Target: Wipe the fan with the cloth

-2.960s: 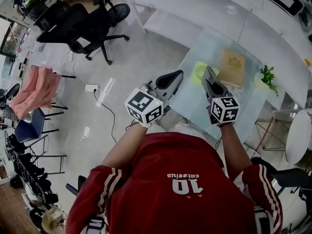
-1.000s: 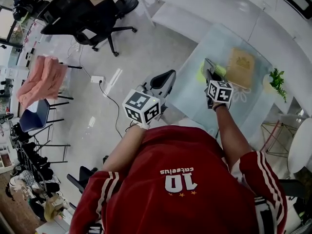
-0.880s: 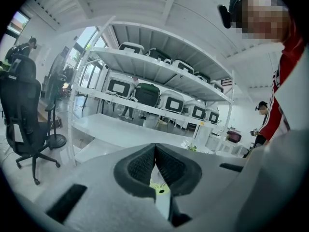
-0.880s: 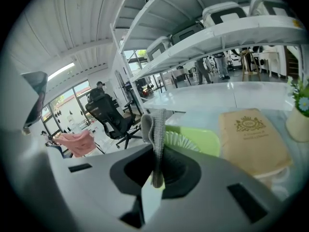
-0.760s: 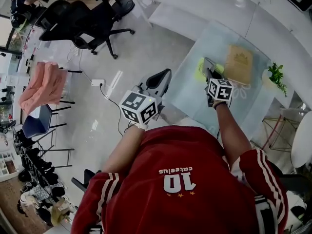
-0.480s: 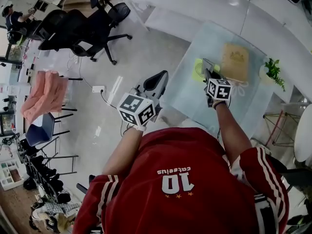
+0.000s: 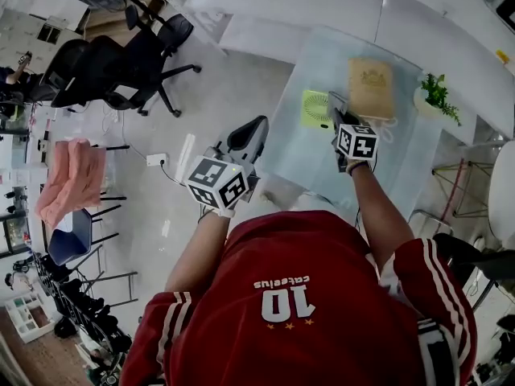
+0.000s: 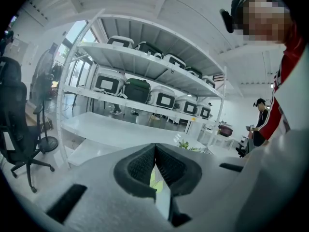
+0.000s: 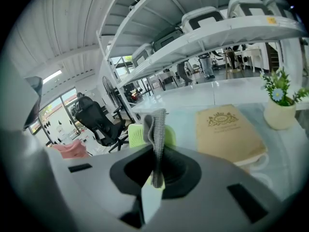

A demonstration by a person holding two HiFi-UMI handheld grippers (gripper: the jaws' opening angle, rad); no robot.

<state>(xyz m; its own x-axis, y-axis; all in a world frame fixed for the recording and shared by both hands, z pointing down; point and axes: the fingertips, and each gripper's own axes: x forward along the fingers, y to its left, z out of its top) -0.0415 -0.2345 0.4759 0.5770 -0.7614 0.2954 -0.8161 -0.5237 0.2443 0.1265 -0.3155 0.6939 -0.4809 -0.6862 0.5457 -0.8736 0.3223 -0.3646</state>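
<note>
Right now the right hand-held gripper [image 9: 155, 172] is pinching a grey cloth [image 9: 154, 129] between its closed jaws, the cloth sticking up past the tips. Just beyond it, the green fan [image 9: 170, 135] is sitting on the glass table [image 7: 302, 163]. The left hand-held gripper [image 8: 155, 167] is hanging beside the table edge, jaws together and gripping nothing. The wipe looks not yet begun. It probably calls for lowering the cloth onto the grille, stroking lightly so the small fan is not sliding, and perhaps steadying it with the left.
</note>
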